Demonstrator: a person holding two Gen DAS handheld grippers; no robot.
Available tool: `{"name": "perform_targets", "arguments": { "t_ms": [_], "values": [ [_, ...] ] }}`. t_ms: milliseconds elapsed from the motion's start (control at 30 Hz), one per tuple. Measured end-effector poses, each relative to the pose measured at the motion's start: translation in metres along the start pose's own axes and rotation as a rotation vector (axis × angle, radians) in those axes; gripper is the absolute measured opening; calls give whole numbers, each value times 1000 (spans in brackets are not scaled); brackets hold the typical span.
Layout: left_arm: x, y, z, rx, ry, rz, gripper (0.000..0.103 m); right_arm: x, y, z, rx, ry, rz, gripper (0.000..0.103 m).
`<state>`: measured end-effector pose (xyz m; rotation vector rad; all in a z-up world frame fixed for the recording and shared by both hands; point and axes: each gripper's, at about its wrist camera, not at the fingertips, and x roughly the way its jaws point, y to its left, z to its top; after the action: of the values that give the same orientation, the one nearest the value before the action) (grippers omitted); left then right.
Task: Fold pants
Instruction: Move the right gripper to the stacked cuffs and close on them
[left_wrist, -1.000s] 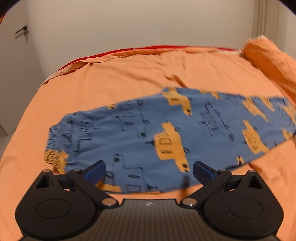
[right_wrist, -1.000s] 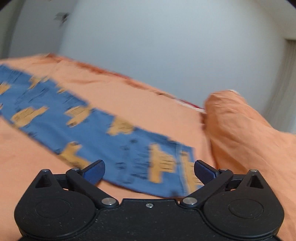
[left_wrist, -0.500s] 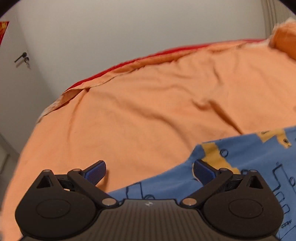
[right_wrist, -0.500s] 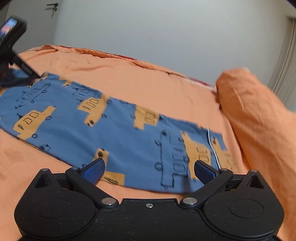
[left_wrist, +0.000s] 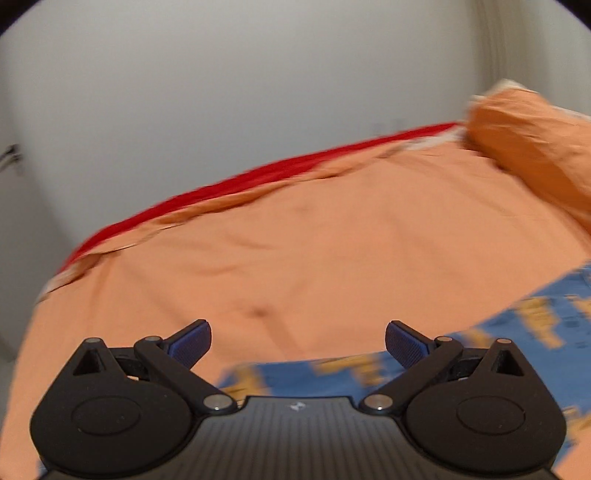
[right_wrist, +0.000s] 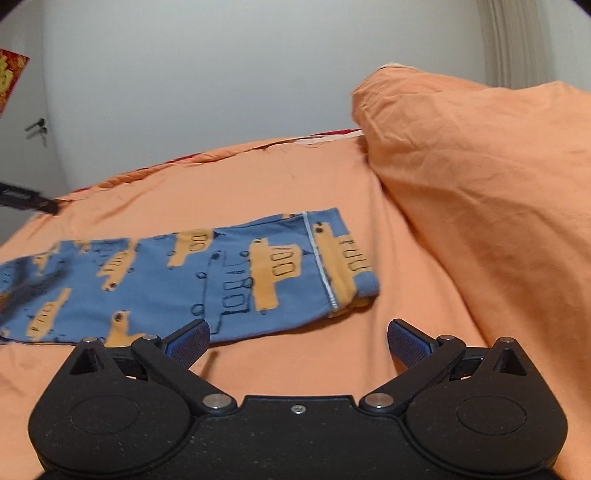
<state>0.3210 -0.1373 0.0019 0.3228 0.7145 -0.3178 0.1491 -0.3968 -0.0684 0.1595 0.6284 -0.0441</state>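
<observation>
Blue cotton pants with orange truck prints (right_wrist: 192, 280) lie flat on the orange bedsheet (right_wrist: 295, 184), beside the orange pillow (right_wrist: 480, 184). Right gripper (right_wrist: 298, 341) hovers just short of them, jaws wide, empty. Left gripper (left_wrist: 298, 341), jaws wide too, over their blurred edge.

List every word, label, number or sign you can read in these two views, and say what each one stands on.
No text can be read for certain.
Red paper on the wall, right wrist view: gold characters, cut off by the frame edge and too blurred to read.
Black device at the left edge: small white lettering, too small to read.
Left gripper body: a small white logo mark, no words.
Pants: yellow vehicle pictures only, no lettering.
</observation>
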Motion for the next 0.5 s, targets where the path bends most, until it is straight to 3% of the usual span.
{"name": "perform_targets", "arguments": {
  "t_ms": [100, 233, 300, 400, 500],
  "values": [
    [12, -65, 28, 63, 24, -134, 103, 10, -4, 2, -10, 45, 17, 102],
    [34, -151, 55, 163, 40, -345, 103, 8, -22, 4, 77, 26, 94, 102],
    [47, -190, 57, 215, 46, -406, 103, 9, -35, 7, 132, 5, 151, 102],
    [68, -238, 52, 300, 65, -386, 103, 12, -47, 11, 176, -5, 191, 93],
    [87, -256, 44, 358, 71, -340, 103, 11, -58, 13, 269, -5, 189, 83]
  ]
}}
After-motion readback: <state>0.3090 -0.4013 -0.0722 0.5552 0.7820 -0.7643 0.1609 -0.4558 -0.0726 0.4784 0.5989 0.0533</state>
